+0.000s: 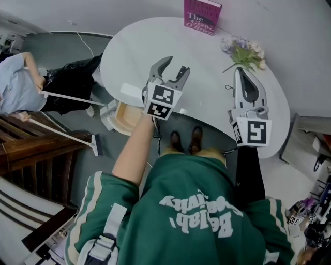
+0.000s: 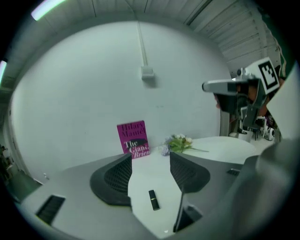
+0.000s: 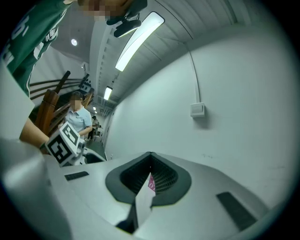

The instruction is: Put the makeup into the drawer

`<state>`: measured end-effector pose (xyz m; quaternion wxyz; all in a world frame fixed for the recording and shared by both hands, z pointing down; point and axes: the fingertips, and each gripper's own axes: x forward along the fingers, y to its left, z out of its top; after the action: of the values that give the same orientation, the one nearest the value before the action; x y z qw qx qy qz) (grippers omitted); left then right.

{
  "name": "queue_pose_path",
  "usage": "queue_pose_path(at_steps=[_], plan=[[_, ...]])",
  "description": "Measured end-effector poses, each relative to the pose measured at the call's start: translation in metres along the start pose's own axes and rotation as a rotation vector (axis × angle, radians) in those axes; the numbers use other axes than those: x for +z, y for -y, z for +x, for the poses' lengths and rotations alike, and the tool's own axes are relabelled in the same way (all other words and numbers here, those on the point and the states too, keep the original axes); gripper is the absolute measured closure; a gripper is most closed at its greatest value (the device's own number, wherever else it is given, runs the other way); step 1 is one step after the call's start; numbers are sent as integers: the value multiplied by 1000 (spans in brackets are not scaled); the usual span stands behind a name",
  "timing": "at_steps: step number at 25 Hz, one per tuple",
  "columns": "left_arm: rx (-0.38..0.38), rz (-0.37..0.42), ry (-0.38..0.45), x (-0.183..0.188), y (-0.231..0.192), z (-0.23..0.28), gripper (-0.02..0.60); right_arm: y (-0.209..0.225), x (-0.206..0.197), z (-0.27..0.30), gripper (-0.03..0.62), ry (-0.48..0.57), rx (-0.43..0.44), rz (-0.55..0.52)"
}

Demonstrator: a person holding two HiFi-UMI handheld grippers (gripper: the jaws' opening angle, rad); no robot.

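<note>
A small black lipstick tube [image 2: 153, 200] lies on the white table [image 1: 207, 57], seen in the left gripper view low between the jaws and apart from both. My left gripper [image 1: 175, 66] [image 2: 150, 159] hovers open over the table's near left part and hides the tube in the head view. The open drawer [image 1: 125, 117], pale wood inside, juts out under the table's left edge, just left of that gripper. My right gripper [image 1: 241, 71] [image 3: 150, 155] is shut with its tips together and nothing held, above the table near the flowers.
A pink book [image 1: 202, 15] [image 2: 133, 138] leans on the wall at the table's back. A small bunch of flowers [image 1: 244, 52] [image 2: 179, 143] lies to its right. A person with a broom [image 1: 18, 85] stands at the left, beside wooden stairs [image 1: 26, 150].
</note>
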<state>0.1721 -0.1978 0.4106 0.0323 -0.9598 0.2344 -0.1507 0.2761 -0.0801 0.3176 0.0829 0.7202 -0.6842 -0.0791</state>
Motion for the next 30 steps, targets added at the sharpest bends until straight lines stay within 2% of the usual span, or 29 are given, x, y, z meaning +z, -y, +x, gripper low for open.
queue_pose_path(at_steps=[6, 13, 19, 26, 27, 28, 30], plan=[[-40, -38, -259, -111, 7, 46, 310, 11, -18, -7, 585, -45, -5, 12], [-68, -68, -451, -185, 10, 75, 310, 34, -37, -19, 585, -83, -39, 21], [-67, -109, -515, -209, 11, 85, 310, 48, -42, -25, 585, -93, -62, 24], [-68, -126, -529, -215, 12, 89, 310, 45, -40, -22, 585, -75, -54, 40], [-71, -119, -532, -215, 12, 88, 340, 43, -41, -22, 585, -81, -49, 38], [-72, -103, -535, -214, 13, 87, 467, 42, -43, -24, 585, -89, -43, 34], [-65, -70, -542, -213, 16, 86, 471, 42, -44, -25, 585, -92, -40, 35]])
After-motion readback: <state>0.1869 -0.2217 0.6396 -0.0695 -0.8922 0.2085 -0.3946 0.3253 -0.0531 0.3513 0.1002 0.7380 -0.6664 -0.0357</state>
